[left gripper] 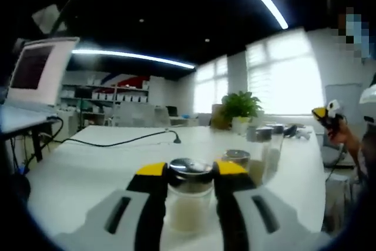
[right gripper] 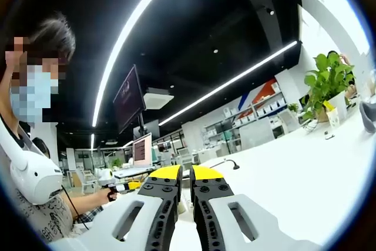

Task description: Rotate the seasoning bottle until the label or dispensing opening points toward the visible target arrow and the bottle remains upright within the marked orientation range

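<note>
1. Seasoning bottle (left gripper: 189, 195) upright on white table (left gripper: 76, 168), near edge, dead centre in left gripper view. Metal cap on top, clear body, pale contents filling most of it.
2. Left gripper (left gripper: 189, 171) closed around bottle just under the cap, one yellow tip each side, pads apparently touching the shoulder.
3. Right gripper (right gripper: 185, 176) held up off the table, tilted toward ceiling; jaws nearly together, thin gap between, holding nothing.
4. Second similar jar (left gripper: 237, 158) just beyond and right of the bottle; more jars (left gripper: 267, 136) farther right, potted plant (left gripper: 239, 107) at far end. Black cable (left gripper: 117, 141) across far left of table.
5. Target arrow, label and opening not made out from here.
6. Handling, judged: looks like glass, stiff, smooth, likely slippery; moderately heavy with fill; breakable if tipped.
7. High grip near cap good for twisting, but risks tilt. Probably best to keep squeeze firm and turn about the vertical axis, base staying flat on the table.
8. Neighbouring jar close enough to clip during rotation.
</note>
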A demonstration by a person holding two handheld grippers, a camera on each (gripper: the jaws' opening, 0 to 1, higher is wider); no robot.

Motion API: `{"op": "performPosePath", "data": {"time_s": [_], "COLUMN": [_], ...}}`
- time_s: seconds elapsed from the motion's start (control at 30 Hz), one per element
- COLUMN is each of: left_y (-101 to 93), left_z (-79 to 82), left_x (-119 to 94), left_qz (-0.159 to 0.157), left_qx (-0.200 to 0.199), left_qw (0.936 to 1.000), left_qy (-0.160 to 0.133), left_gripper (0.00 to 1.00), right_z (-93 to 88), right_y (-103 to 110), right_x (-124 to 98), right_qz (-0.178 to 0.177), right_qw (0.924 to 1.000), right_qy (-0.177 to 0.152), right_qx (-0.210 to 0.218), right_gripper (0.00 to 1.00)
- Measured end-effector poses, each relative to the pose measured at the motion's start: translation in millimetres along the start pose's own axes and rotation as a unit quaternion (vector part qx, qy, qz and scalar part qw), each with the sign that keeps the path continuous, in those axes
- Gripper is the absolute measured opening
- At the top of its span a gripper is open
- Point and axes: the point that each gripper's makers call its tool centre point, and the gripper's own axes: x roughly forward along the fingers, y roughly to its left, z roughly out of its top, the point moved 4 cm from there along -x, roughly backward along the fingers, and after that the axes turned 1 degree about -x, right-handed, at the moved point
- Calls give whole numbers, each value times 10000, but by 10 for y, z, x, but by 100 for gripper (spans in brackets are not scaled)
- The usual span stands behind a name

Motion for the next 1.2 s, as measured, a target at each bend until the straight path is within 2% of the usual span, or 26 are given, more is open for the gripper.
{"op": "performPosePath", "data": {"time_s": [0.13, 0.3, 0.37, 0.4, 0.43, 0.47, 0.5, 0.67, 0.93, 1.07, 1.2], "left_y": [32, 6, -3, -32, -23, -1, -14, 6, -4, 15, -6], "left_z": [-65, -56, -55, -56, -55, -62, -58, -52, -60, -64, -61], "left_x": [43, 39, 26, 32, 20, 16, 17, 18, 39, 63, 84], "left_qz": [9, -86, -210, -449, -513, -468, -556, -901, -1716, -2034, -2217], "left_qx": [-17, -93, -164, -349, -444, -389, -297, -398, -354, -335, -204], "left_qw": [10000, 9999, 9996, 9983, 9976, 9980, 9979, 9951, 9844, 9780, 9737], "left_qy": [20, -61, -105, -143, -155, -163, -164, -82, 181, 329, 484], "left_gripper": [32, 32, 32, 32, 32, 32, 32, 32, 32, 33, 33], "right_z": [-1, 16, 17, 15, 13, 11, 10, 28, 43, 80, 114], "right_y": [7, 5, 4, 4, 4, 3, 3, 8, 4, 52, 164], "right_x": [1, -4, -2, -1, 0, 1, 1, -17, -33, -8, 13], "right_qz": [7, -7, -4, -2, 2, 7, 9, 20, 3, 20, 91], "right_qw": [10000, 10000, 10000, 10000, 10000, 10000, 10000, 10000, 10000, 9999, 9995], "right_qy": [14, 2, 4, 8, 14, 19, 22, 6, 9, 63, 158], "right_qx": [-8, -23, -19, -19, -19, -18, -16, -33, -38, -80, -274], "right_gripper": [3, 3, 3, 3, 3, 3, 3, 3, 3, 3, 3]}}
